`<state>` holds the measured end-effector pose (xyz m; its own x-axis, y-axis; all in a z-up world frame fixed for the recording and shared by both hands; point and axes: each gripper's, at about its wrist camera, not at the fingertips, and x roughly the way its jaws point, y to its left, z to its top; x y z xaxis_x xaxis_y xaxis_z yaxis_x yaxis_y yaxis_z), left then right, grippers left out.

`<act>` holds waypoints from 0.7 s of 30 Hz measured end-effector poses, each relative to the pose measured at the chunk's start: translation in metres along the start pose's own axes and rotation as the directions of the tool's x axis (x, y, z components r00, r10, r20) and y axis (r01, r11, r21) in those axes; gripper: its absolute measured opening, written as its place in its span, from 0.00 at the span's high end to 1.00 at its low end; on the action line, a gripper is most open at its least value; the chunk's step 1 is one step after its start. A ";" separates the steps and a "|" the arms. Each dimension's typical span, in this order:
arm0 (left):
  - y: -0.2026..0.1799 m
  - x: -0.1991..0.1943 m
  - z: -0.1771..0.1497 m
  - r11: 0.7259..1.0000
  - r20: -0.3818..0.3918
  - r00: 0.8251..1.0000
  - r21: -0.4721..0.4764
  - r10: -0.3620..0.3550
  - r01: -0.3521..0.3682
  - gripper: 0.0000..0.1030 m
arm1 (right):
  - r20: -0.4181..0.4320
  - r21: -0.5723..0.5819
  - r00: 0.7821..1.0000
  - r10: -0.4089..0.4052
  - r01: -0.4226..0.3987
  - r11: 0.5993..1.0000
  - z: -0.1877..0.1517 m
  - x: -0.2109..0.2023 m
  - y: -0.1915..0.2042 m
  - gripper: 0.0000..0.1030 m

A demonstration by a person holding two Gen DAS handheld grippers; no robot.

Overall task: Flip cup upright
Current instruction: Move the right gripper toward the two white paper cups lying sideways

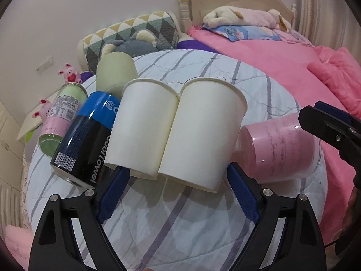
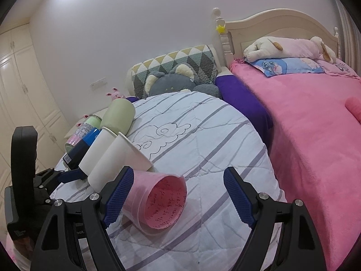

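Pink cup [image 2: 155,201]: one, on its side on the striped quilt [image 2: 203,135]; long axis runs across the bed, mouth toward your right tool [image 2: 178,194].
White paper cups [image 1: 171,131]: two, lying side by side, touching, rims pointing away from you.
Left tool [image 1: 178,194]: open, fingers flanking both white cups' bases.
Right tool: open, pink cup beside its left finger.
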<state>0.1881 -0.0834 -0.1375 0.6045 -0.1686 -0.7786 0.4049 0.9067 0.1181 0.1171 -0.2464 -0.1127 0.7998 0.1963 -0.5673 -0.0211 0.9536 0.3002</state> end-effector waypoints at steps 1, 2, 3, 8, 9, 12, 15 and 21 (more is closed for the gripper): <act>0.000 0.001 0.000 1.000 -0.004 1.000 0.003 -0.005 0.005 0.20 | 0.000 0.001 1.000 0.002 -0.002 1.000 0.000 0.000 -0.001 0.19; -0.001 0.002 0.001 1.000 -0.007 1.000 0.006 -0.008 0.008 0.25 | 0.000 0.002 1.000 0.002 -0.002 1.000 0.001 0.000 -0.001 0.19; -0.001 0.004 0.001 1.000 -0.015 1.000 0.010 -0.010 0.010 0.30 | 0.001 0.002 1.000 0.002 -0.002 1.000 0.001 0.001 -0.001 0.19; 0.000 0.006 0.001 1.000 -0.021 1.000 0.010 -0.020 0.020 0.37 | -0.003 0.000 1.000 0.005 -0.005 1.000 0.000 0.002 -0.001 0.19; 0.000 0.005 0.000 1.000 -0.020 1.000 0.009 -0.024 0.024 0.37 | -0.004 -0.002 1.000 0.006 -0.006 1.000 0.000 0.001 0.000 0.19; 0.003 0.002 -0.001 0.999 -0.022 0.999 -0.005 -0.041 0.041 0.37 | -0.003 -0.002 1.000 0.008 -0.008 1.000 0.000 0.002 0.001 0.19; 0.007 -0.003 -0.004 0.998 -0.024 0.998 -0.027 -0.059 0.058 0.37 | -0.006 -0.002 1.000 0.008 -0.008 1.000 0.000 0.002 0.002 0.19; 0.006 -0.013 -0.013 0.998 -0.028 0.998 -0.030 -0.052 0.051 0.37 | -0.004 -0.010 1.000 0.016 -0.016 1.000 -0.001 0.001 0.009 0.19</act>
<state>0.1731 -0.0710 -0.1348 0.5634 -0.2047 -0.8004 0.4146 0.9081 0.0595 0.1171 -0.2376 -0.1110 0.7968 0.2127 -0.5655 -0.0402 0.9526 0.3017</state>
